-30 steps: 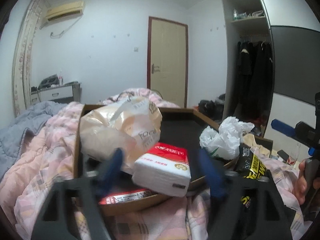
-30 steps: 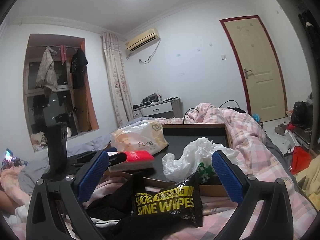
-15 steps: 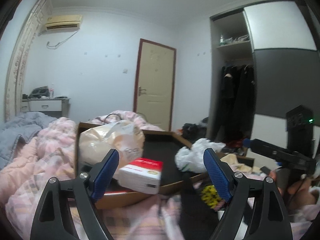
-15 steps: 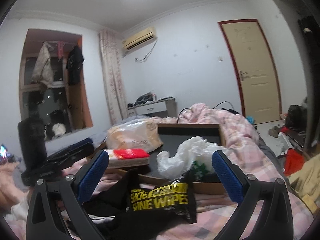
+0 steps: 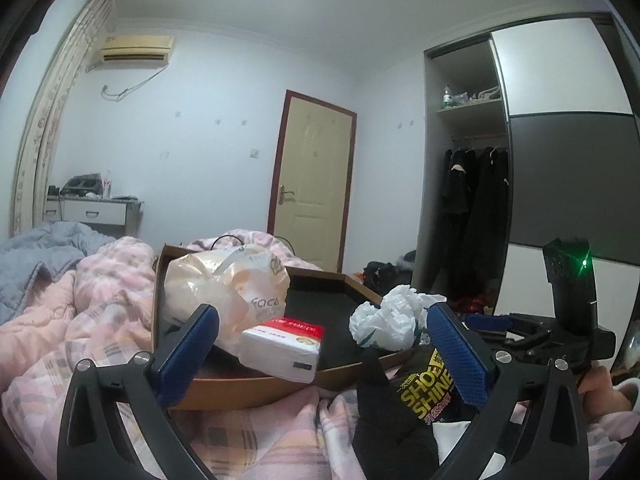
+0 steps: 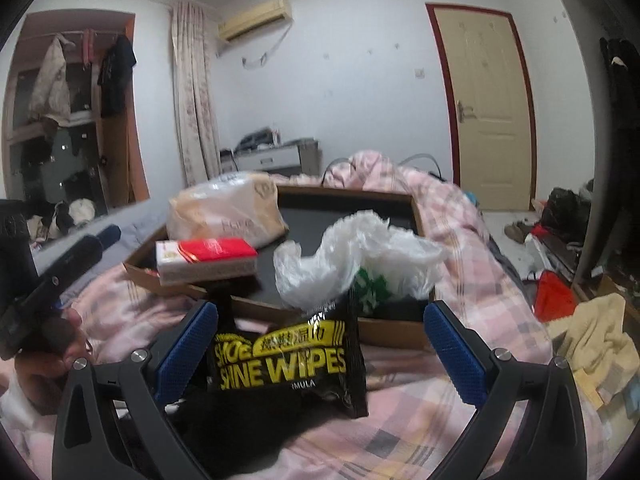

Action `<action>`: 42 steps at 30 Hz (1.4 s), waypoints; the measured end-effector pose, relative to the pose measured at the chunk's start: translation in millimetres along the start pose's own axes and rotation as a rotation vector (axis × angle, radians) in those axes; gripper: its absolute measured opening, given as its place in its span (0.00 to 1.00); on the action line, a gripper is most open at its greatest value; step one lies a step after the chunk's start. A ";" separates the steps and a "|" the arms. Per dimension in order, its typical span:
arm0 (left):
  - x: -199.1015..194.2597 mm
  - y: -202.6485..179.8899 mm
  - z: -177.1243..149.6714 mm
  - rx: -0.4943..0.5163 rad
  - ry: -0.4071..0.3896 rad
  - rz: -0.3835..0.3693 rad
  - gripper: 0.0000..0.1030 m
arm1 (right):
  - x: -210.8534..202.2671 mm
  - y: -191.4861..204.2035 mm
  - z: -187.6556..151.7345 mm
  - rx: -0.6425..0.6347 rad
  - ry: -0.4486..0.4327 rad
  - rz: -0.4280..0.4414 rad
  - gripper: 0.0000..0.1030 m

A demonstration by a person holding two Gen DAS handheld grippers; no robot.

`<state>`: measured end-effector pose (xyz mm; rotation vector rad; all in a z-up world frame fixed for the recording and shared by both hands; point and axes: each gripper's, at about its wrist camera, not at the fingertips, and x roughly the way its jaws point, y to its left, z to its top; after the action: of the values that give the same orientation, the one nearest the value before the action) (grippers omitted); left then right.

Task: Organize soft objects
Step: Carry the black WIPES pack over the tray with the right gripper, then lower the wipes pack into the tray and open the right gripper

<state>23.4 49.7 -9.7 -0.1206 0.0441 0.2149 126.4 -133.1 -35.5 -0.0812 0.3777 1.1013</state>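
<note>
A brown tray (image 5: pixel 256 390) with a black floor lies on the pink plaid quilt. It holds a beige plastic bag (image 5: pixel 224 292), a red-and-white tissue pack (image 5: pixel 284 346) and a crumpled white bag (image 5: pixel 392 322). A black shoe-shine wipes pack (image 6: pixel 286 356) lies on dark cloth (image 5: pixel 388 424) in front of the tray. My left gripper (image 5: pixel 324 354) is open and empty, in front of the tray. My right gripper (image 6: pixel 320 352) is open, its fingers on either side of the wipes pack (image 5: pixel 428 384), not gripping it.
The pink quilt (image 6: pixel 460 240) covers the bed, and a grey blanket (image 5: pixel 36 264) lies at the left. A door (image 5: pixel 312 188), an open wardrobe with dark coats (image 5: pixel 476 208) and a white drawer unit (image 5: pixel 92 210) stand beyond. Clothes lie on the floor (image 6: pixel 560 292).
My left gripper has pulled back and tilted up; its fingers, which were around the tissue pack, now stand wide in front of the tray. My right gripper has moved closer to the wipes pack.
</note>
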 end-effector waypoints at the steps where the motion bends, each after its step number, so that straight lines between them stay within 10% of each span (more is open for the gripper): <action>1: 0.7 0.7 -0.3 -0.002 0.003 0.001 1.00 | 0.7 0.4 -1.0 -0.004 0.014 0.007 1.00; 12: 6.7 7.4 -2.5 -0.035 0.034 0.022 1.00 | 37.4 8.7 -13.7 -0.078 0.277 0.039 1.00; 19: 8.3 12.2 -3.2 -0.056 0.042 0.024 1.00 | 29.6 8.4 -16.7 -0.089 0.270 0.026 0.99; 25: 9.3 14.0 -3.3 -0.065 0.045 0.026 1.00 | 29.7 17.9 -15.4 -0.124 0.259 0.011 0.71; 42: 9.3 17.3 -3.9 -0.087 0.044 0.030 1.00 | 20.4 6.2 13.9 -0.044 0.125 0.036 0.69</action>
<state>28.6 67.9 -16.1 -0.2110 0.0805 0.2440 132.6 -109.3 -28.7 -0.1836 0.4680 1.1432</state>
